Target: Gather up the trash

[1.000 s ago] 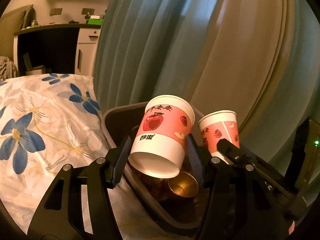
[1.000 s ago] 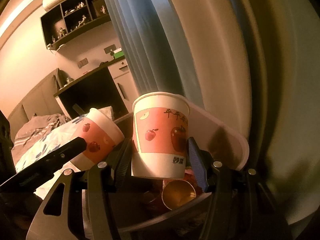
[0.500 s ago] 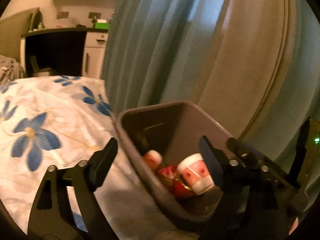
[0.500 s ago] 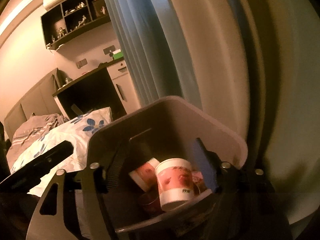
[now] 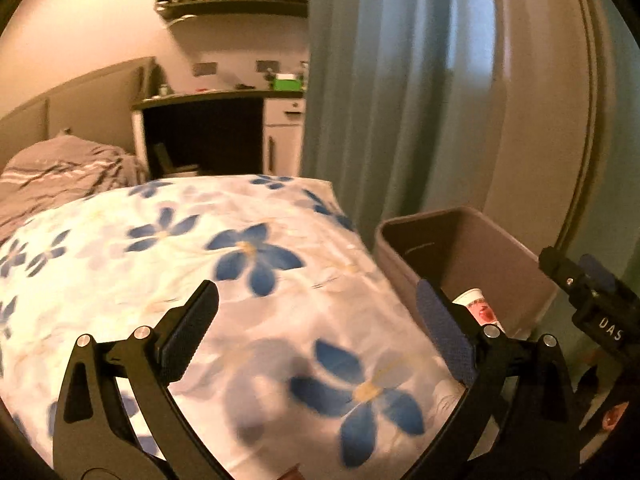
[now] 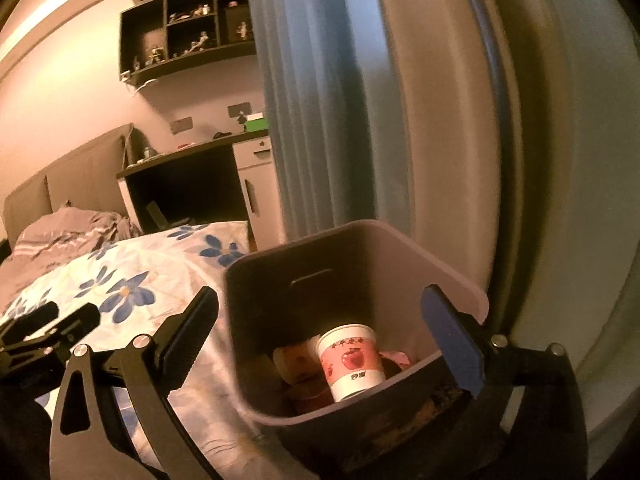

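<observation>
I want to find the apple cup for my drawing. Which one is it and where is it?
Look beside the flowered bed, next to the blue curtain, for the grey trash bin. Inside it stands the apple cup, nearly upright. It is the only one showing a white rim, a pink band with red apples and a white base; the cup to its left lies tipped over.

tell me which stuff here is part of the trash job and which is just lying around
Part of the job: trash bin; apple-print paper cup upright inside it; second cup beside it.

Just there: floral bedspread; curtain; desk; wall shelf.
</observation>
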A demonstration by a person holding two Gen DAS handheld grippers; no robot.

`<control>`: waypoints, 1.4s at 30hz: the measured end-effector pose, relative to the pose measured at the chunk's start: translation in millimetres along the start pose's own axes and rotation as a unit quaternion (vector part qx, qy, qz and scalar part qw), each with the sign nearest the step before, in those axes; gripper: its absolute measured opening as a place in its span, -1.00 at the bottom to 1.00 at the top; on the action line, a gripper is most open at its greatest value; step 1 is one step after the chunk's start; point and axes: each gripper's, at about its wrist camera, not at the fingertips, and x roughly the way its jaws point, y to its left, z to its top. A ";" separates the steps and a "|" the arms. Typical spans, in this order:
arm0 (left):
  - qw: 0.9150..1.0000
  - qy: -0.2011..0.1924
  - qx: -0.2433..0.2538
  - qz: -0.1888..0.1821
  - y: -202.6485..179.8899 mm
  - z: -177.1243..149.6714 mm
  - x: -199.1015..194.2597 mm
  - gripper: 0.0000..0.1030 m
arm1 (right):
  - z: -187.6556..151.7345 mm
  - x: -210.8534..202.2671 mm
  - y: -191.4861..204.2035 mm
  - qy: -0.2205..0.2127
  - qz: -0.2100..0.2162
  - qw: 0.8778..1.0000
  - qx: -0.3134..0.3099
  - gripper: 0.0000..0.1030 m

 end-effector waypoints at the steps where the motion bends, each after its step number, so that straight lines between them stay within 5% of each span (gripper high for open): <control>1: 1.000 -0.003 -0.004 0.008 5.6 -0.2 -6.6 0.89 | -0.5 -4.7 6.2 -0.003 0.001 1.000 -0.005 0.89; 20: 0.998 -0.041 -0.035 0.038 75.7 -25.2 -125.7 0.89 | -20.0 -100.6 92.0 -0.041 0.019 0.998 -0.044 0.89; 42: 0.996 -0.065 -0.035 0.053 84.3 -34.2 -165.7 0.89 | -27.5 -147.9 118.4 -0.078 0.019 0.994 -0.068 0.89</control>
